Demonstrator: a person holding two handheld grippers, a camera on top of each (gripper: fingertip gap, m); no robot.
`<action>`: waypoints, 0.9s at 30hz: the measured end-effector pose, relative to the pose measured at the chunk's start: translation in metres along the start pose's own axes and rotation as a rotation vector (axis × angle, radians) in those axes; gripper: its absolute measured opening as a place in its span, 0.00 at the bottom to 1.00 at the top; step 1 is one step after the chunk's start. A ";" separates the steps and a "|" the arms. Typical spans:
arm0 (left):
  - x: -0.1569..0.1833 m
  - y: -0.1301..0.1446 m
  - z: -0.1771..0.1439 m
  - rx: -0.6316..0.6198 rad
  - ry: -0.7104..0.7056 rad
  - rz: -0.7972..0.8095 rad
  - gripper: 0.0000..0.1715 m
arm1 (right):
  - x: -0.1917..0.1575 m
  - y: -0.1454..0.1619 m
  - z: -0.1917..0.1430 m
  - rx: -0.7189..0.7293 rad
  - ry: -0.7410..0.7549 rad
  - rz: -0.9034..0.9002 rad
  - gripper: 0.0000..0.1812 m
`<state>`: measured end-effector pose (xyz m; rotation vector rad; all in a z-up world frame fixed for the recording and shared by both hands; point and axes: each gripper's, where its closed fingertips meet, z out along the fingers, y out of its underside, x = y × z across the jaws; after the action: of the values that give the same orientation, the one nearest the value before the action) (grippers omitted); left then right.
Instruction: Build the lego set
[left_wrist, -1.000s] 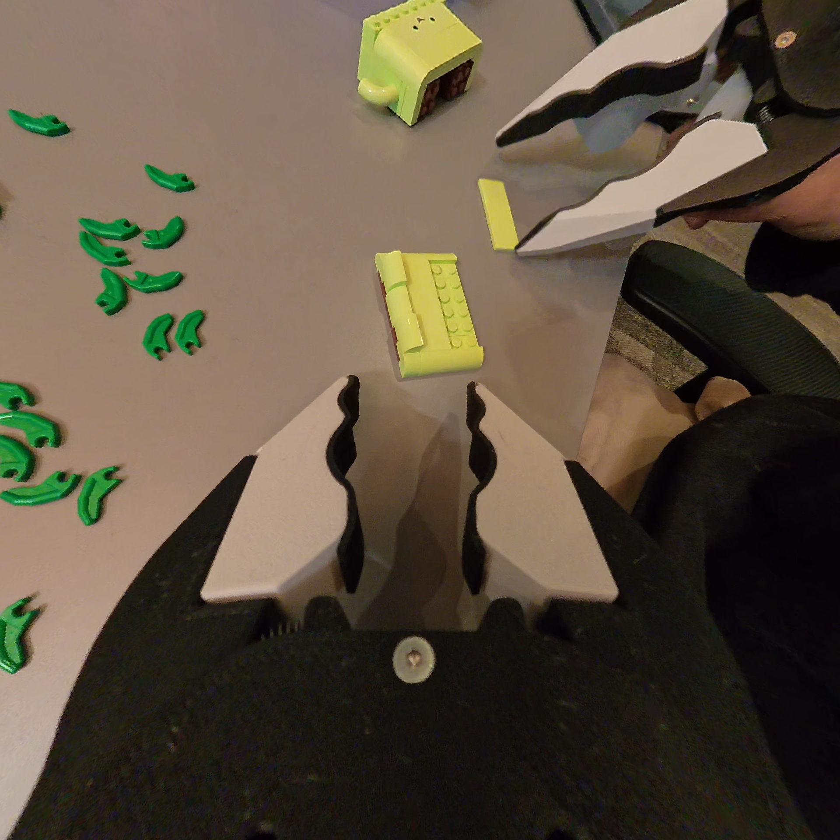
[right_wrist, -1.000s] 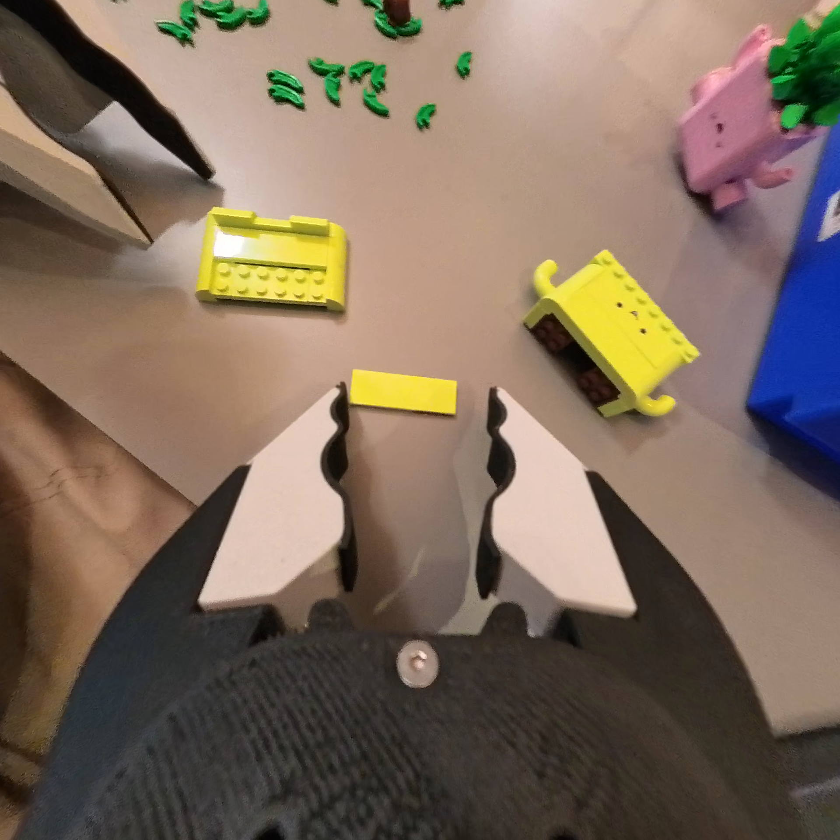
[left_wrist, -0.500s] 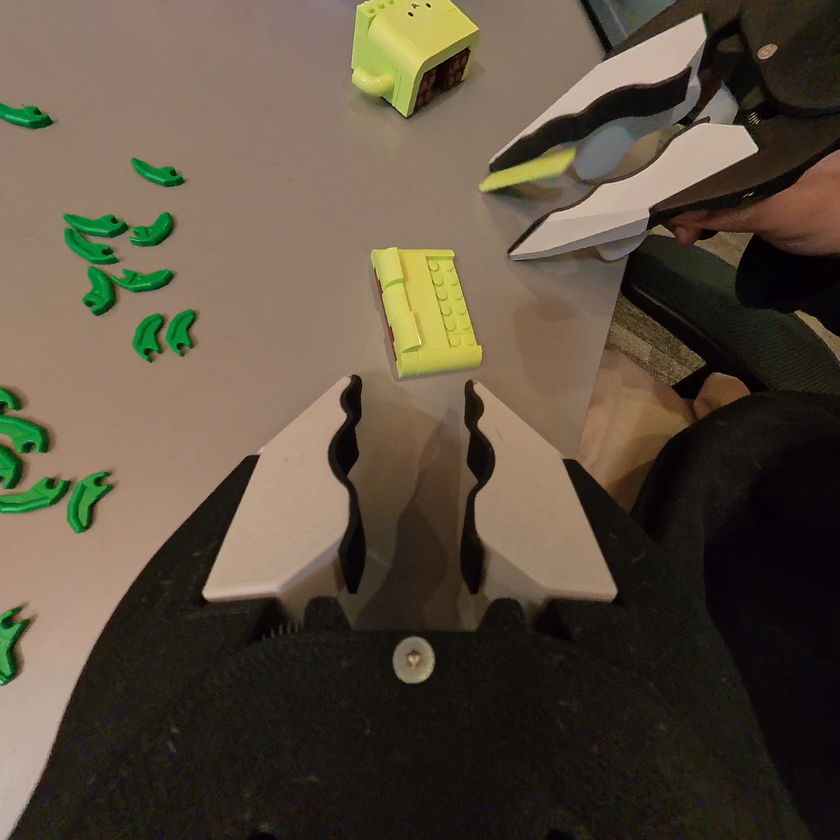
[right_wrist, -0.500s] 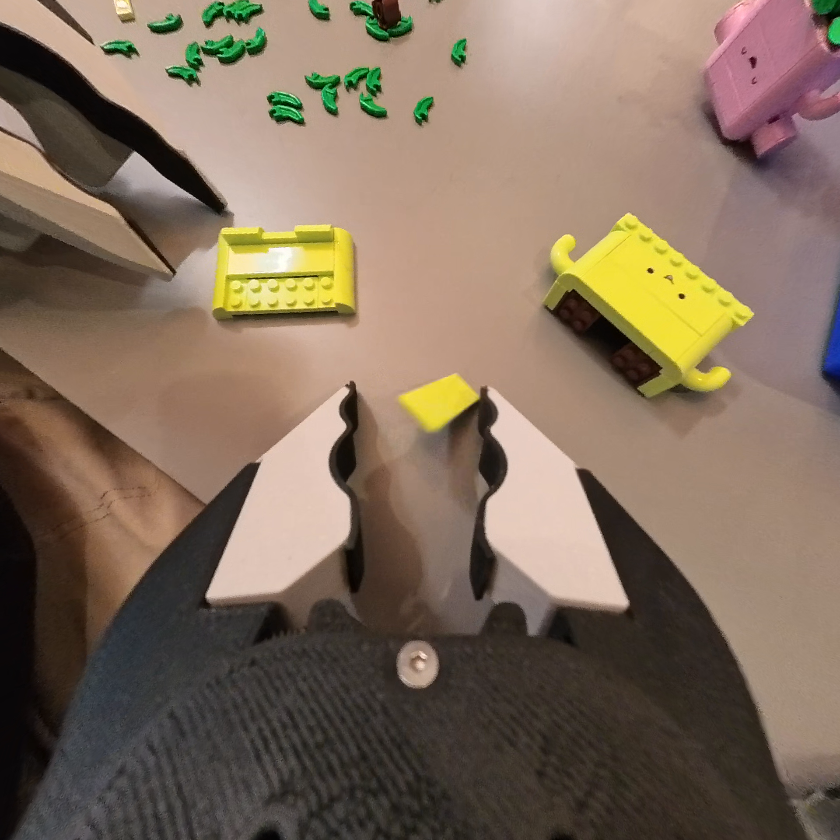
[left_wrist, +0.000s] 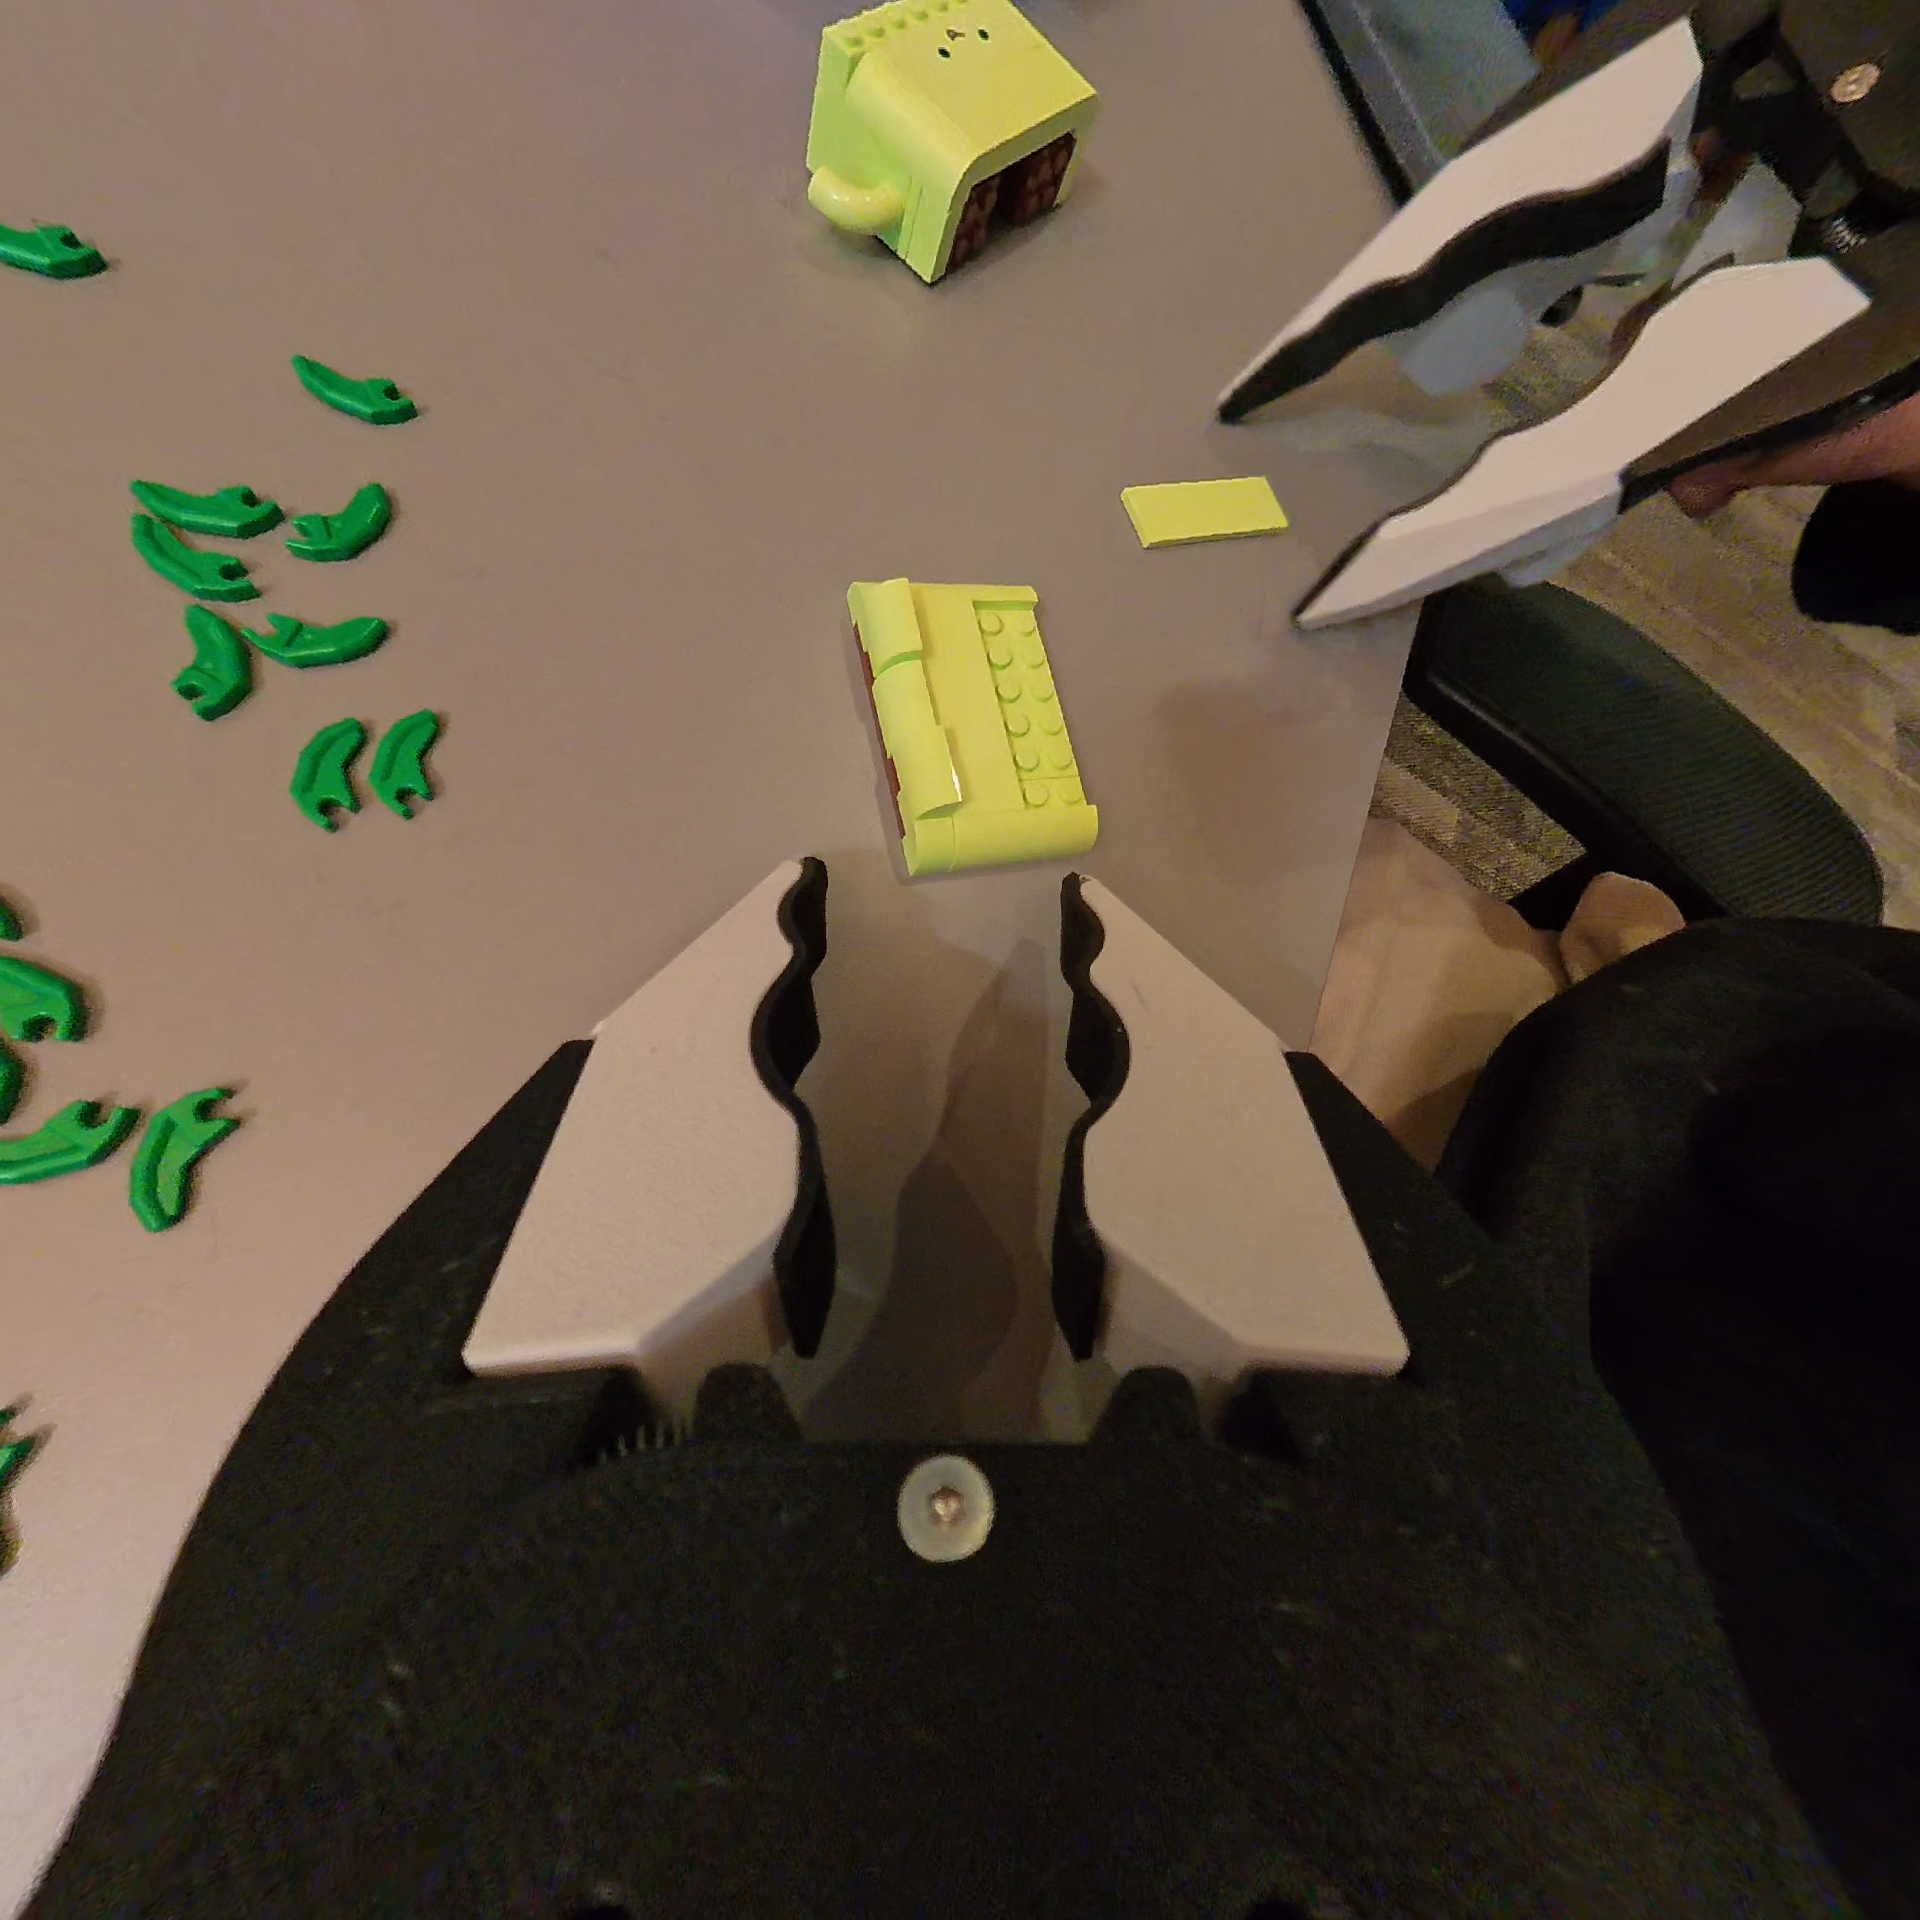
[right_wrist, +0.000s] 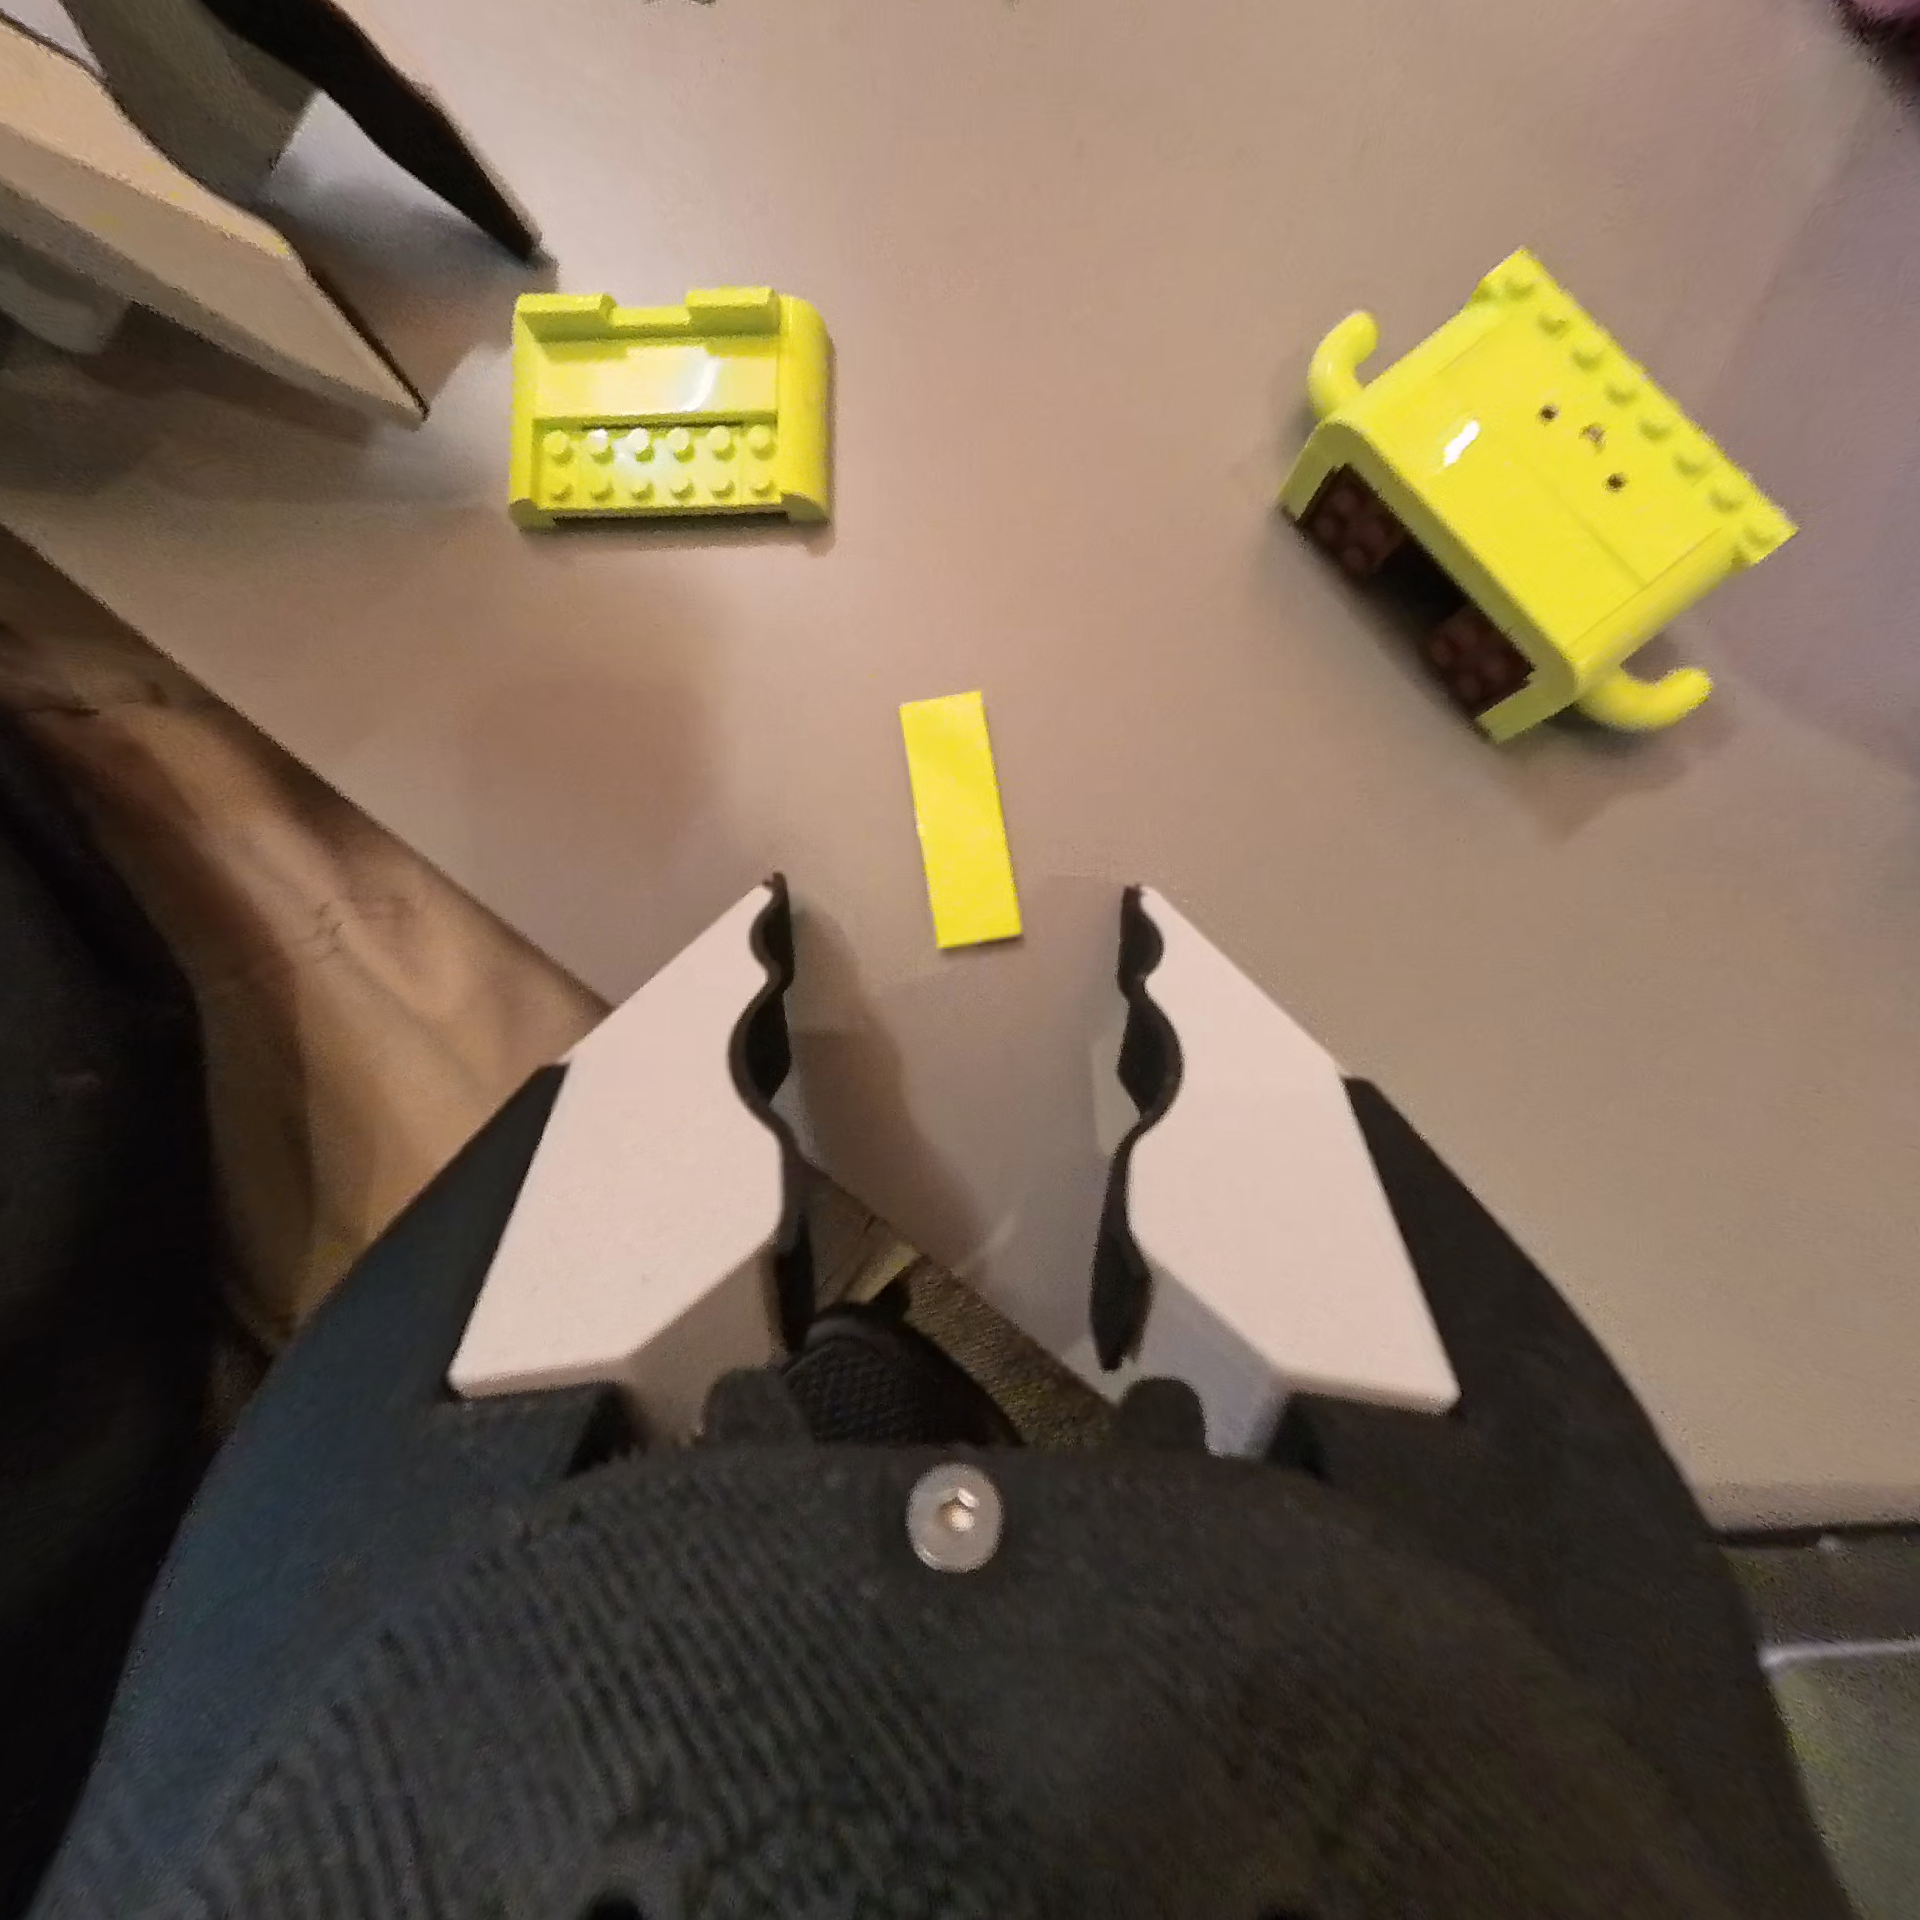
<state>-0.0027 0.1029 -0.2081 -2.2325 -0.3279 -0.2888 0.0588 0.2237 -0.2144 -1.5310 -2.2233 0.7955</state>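
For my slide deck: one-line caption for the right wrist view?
Open right gripper above a flat yellow tile on the table, between two lime builds.

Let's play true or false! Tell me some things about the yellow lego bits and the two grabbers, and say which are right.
1. The thin flat lime-yellow tile lies on the grey table. True.
2. The right gripper is pinching that tile. False: its jaws stand open and empty, with the tile just ahead of them.
3. The left gripper is open. True.
4. The studded lime-yellow panel sits on top of the lime-yellow box figure with the face. False: both sit apart on the table.
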 end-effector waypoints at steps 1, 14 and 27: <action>0.000 0.000 0.000 0.000 0.001 -0.001 0.26 | -0.004 0.001 -0.001 0.002 -0.015 0.005 0.36; 0.002 0.000 0.000 -0.002 0.002 0.016 0.26 | -0.027 -0.031 0.002 0.100 -0.081 -0.137 0.29; 0.019 0.001 0.000 -0.003 0.092 0.085 0.28 | -0.029 -0.026 0.021 0.071 -0.263 -0.345 0.26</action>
<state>0.0152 0.1046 -0.2029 -2.2217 -0.1827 -0.3450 0.0388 0.1842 -0.2141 -1.0151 -2.5191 0.9970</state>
